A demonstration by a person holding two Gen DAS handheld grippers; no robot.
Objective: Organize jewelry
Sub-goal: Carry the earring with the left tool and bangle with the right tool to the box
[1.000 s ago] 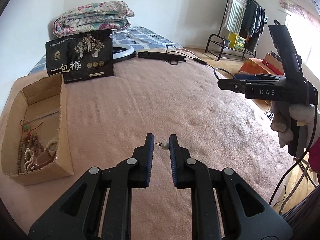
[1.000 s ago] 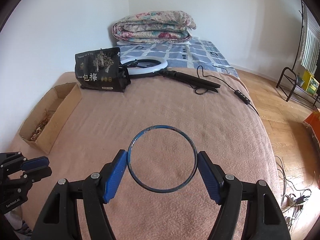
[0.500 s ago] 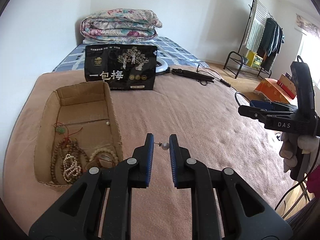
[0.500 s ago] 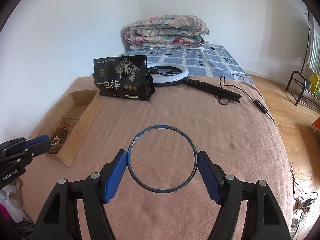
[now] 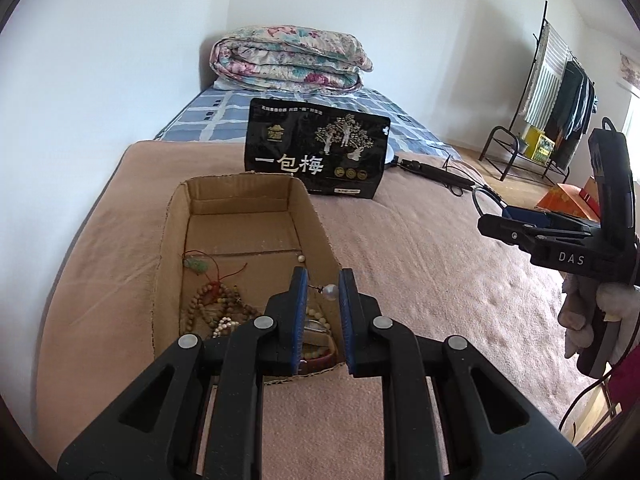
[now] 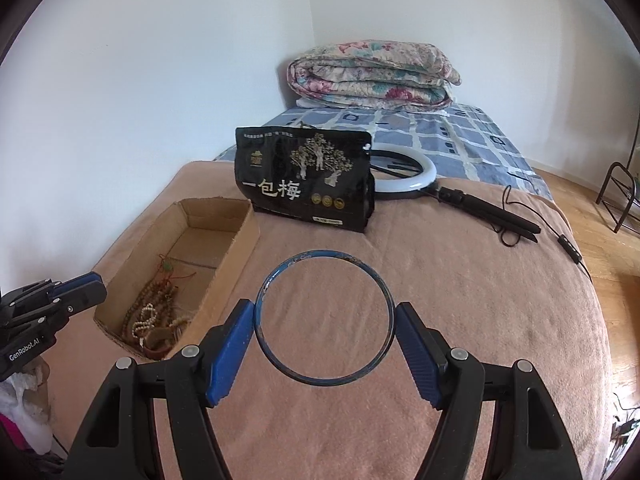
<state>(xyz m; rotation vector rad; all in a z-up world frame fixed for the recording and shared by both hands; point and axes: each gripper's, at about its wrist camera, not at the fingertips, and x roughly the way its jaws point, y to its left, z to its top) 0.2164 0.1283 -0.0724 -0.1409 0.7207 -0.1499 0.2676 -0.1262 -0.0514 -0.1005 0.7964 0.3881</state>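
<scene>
My left gripper (image 5: 323,280) is shut on a small pearl earring (image 5: 330,291) and holds it above the near right corner of an open cardboard box (image 5: 240,188). The box holds bead bracelets and necklaces (image 5: 216,308) and a jade pendant on red cord (image 5: 196,265). My right gripper (image 6: 325,314) is shut on a thin blue bangle (image 6: 325,256), held above the pink blanket to the right of the box (image 6: 236,256). The left gripper (image 6: 86,286) also shows at the left edge of the right wrist view.
A black snack bag (image 5: 318,150) stands behind the box. A ring light (image 6: 416,178) with its black handle and cable lies behind it. A folded floral quilt (image 6: 372,72) lies at the bed's far end. A clothes rack (image 5: 556,96) stands on the floor at right.
Both grippers have swung left toward the cardboard box. The left one, with the pearl earring, has moved from open blanket to above the box's near right corner. Both grips are unchanged.
</scene>
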